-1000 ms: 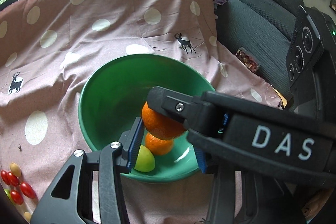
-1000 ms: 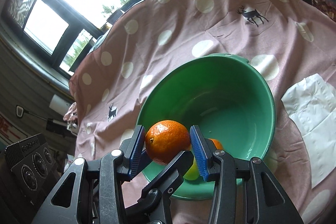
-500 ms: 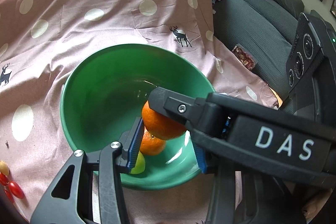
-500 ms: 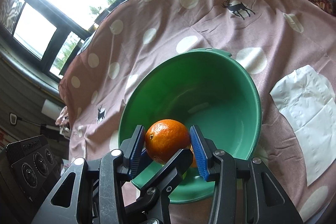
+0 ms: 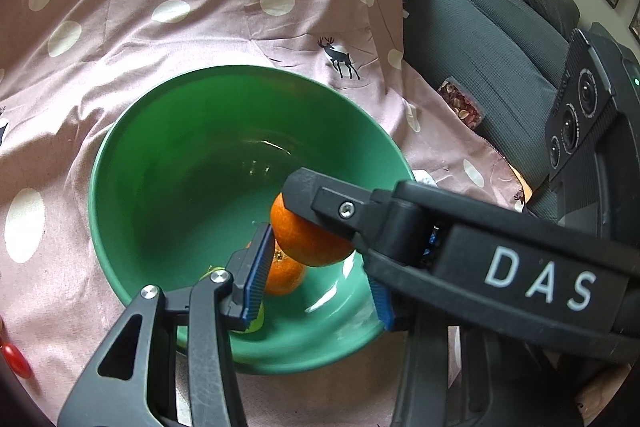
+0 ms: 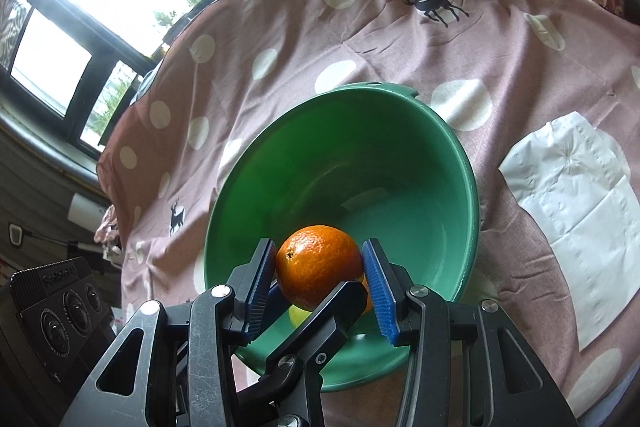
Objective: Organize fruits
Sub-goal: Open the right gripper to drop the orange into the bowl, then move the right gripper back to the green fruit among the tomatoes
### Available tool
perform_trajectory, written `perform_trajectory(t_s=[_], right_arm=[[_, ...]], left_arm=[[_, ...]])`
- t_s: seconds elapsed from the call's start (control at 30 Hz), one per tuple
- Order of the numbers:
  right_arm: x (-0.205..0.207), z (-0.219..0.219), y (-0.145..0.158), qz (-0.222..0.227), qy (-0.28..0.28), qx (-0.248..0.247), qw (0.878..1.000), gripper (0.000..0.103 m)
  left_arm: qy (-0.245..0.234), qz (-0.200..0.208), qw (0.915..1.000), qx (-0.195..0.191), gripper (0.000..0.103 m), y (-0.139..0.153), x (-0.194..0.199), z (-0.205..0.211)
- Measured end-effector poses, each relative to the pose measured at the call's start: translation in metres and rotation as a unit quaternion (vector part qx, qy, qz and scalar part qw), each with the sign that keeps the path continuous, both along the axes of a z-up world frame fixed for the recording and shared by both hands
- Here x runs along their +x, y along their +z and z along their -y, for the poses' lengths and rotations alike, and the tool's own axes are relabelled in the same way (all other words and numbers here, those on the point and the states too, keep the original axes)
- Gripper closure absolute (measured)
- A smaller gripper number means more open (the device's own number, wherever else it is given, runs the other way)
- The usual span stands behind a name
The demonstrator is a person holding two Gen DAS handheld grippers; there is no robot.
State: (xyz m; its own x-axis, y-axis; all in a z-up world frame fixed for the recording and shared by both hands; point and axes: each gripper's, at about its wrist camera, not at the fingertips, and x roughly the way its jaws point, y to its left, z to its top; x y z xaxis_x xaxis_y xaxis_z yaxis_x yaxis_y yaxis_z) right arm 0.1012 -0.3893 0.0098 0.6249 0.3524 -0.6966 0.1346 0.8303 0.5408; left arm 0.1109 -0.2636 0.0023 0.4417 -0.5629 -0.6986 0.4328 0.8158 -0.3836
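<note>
A round orange fruit point(image 6: 318, 267) is clamped between the blue pads of the right hand-held gripper point(image 6: 320, 287), low in the frame, over the deep green plastic bowl point(image 6: 460, 163). The left hand-held gripper point(image 5: 316, 283) is spread wide around it. A second orange point(image 5: 286, 273) lies inside the bowl.

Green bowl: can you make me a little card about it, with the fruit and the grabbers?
bowl: green bowl, on spotted pink cloth
held fruit: orange, over the bowl
right gripper: shut on orange
left gripper: open, holding nothing
inside bowl: second orange, yellow-green fruit
beside bowl: white napkin
</note>
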Motion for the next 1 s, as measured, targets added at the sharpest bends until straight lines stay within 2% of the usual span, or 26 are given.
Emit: perform_trajectory(t_s=[0.27,0.37,0.57,0.63,0.77,0.8,0.9,1.0], right_arm=[[-0.001,0.002,0.000,-0.005,-0.014,-0.009,1.000,0.055],[-0.006,0.002,0.007,0.015,-0.021,-0.013,1.000,0.055],[-0.011,-0.004,0.022,0.054,-0.039,-0.032,0.997,0.054],[-0.012,-0.010,0.027,0.067,-0.040,-0.038,0.996,0.048],[-0.015,-0.023,0.036,0.093,-0.043,-0.055,0.993,0.043],[-0.016,-0.027,0.037,0.099,-0.044,-0.059,0.992,0.039],[-0.016,-0.041,0.041,0.116,-0.036,-0.069,0.990,0.029],[-0.015,-0.060,0.043,0.124,-0.019,-0.084,0.989,0.027]], left_arm=[[0.009,0.000,0.9999,-0.012,0.060,0.001,-0.001,-0.002],[0.012,0.007,0.9996,-0.026,0.060,0.008,-0.006,-0.010],[0.052,0.043,0.9974,-0.025,0.058,0.032,-0.025,-0.049],[0.075,0.056,0.9955,-0.016,0.058,0.041,-0.031,-0.067],[0.123,0.075,0.9895,0.006,0.054,0.053,-0.048,-0.114],[0.138,0.079,0.9872,0.014,0.052,0.056,-0.052,-0.126],[0.189,0.089,0.9773,0.036,0.048,0.058,-0.064,-0.166],[0.241,0.086,0.9657,0.046,0.047,0.050,-0.075,-0.206]])
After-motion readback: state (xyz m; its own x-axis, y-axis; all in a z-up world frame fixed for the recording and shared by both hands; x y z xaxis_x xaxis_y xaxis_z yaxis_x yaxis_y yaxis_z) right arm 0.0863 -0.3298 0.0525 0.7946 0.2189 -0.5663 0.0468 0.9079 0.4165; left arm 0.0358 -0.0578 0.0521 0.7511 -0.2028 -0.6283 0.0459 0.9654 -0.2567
